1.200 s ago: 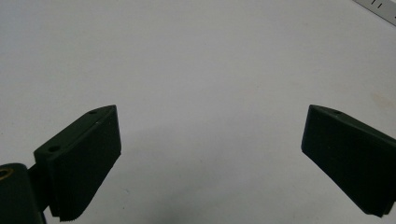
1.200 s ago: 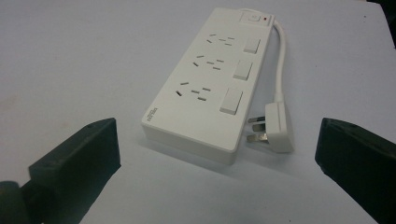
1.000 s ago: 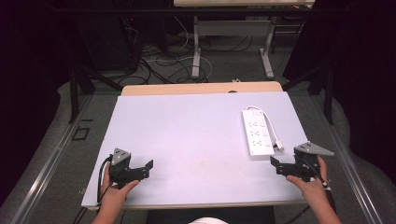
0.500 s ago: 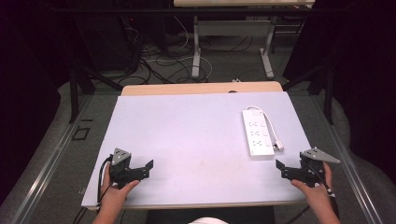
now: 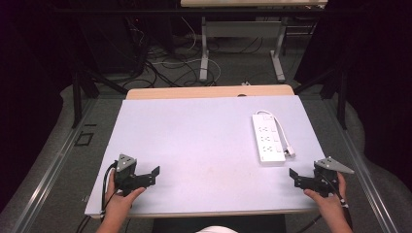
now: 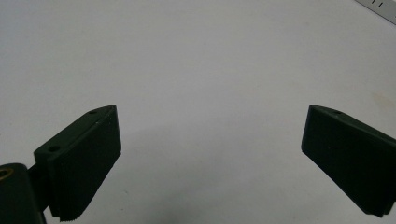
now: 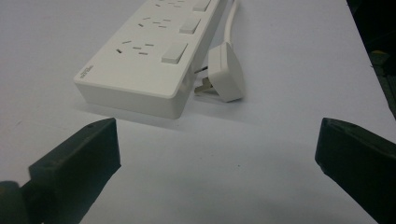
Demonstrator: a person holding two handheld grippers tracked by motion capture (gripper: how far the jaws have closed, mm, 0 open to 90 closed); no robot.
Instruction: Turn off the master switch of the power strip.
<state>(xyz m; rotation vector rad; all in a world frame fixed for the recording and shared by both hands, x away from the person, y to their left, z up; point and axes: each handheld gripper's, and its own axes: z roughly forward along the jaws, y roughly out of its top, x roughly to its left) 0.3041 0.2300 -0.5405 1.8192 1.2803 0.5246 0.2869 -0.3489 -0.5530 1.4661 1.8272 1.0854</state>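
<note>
A white power strip (image 5: 268,140) lies on the right half of the white table (image 5: 204,145), its cord looped beside it and its white plug (image 5: 290,153) loose by the near end. In the right gripper view the power strip (image 7: 149,51) and the plug (image 7: 225,74) lie just ahead of my right gripper (image 7: 217,154), whose jaws are open and hold nothing. My right gripper (image 5: 294,177) rests near the table's front right corner. Near the front left sits my left gripper (image 5: 150,175), and its own view shows the left gripper (image 6: 210,154) open over bare tabletop.
A wooden strip (image 5: 209,92) borders the table's far edge. Beyond it, cables and metal desk legs (image 5: 204,53) stand on the dark floor. A corner of the power strip (image 6: 380,7) reaches into the top right of the left gripper view.
My right gripper has drifted slightly back toward the table's near right corner, away from the power strip. The left gripper has stayed where it was.
</note>
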